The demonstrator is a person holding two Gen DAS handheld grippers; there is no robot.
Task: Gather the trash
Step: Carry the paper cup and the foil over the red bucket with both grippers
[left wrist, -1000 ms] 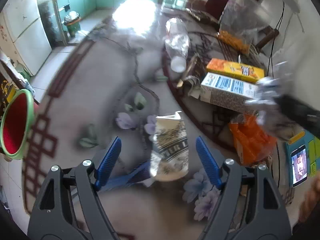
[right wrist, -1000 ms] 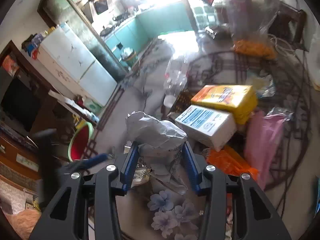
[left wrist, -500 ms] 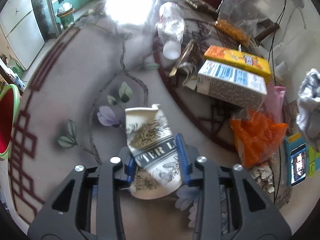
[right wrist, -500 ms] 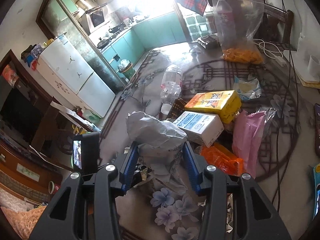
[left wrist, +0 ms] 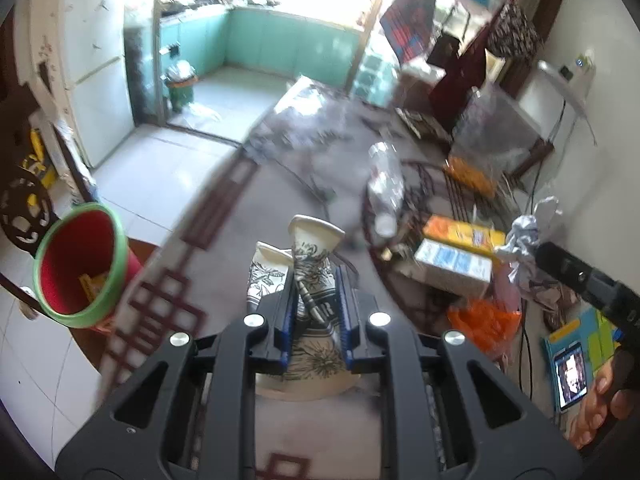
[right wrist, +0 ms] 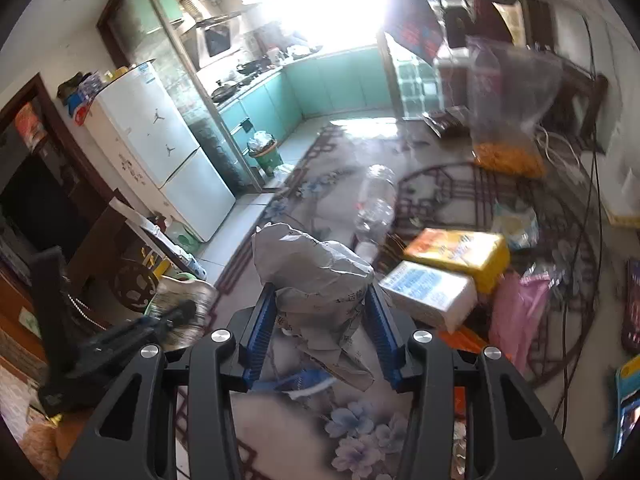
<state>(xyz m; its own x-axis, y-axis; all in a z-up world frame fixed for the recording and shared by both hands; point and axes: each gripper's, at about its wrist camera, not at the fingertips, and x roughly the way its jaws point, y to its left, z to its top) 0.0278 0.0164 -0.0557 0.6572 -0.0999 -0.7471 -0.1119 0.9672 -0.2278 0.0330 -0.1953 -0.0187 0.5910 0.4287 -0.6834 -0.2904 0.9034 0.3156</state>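
Observation:
My left gripper [left wrist: 314, 312] is shut on a crushed paper cup [left wrist: 314, 276] with black print, lifted above the patterned table [left wrist: 224, 248]. A red bin with a green rim [left wrist: 78, 264] stands on the floor to the left, below the table edge. My right gripper [right wrist: 320, 320] is shut on a crumpled grey paper wad [right wrist: 312, 276]; this wad [left wrist: 524, 236] and the right gripper's dark body appear at the right of the left wrist view. The left gripper with the cup [right wrist: 184, 312] shows blurred at the left of the right wrist view.
On the table lie a clear plastic bottle [left wrist: 386, 188], an orange box [left wrist: 464, 236], a white and blue carton [left wrist: 452, 264], an orange wrapper [left wrist: 484, 320], a pink bag [right wrist: 516, 304] and a phone [left wrist: 570, 372]. A person's hand [left wrist: 600, 404] shows at the lower right. White fridge [right wrist: 160, 152] at left.
The left gripper closed on the paper cup and lifted it off the table, tilting up so the red bin and kitchen came into view. The right gripper rose, still holding the paper wad.

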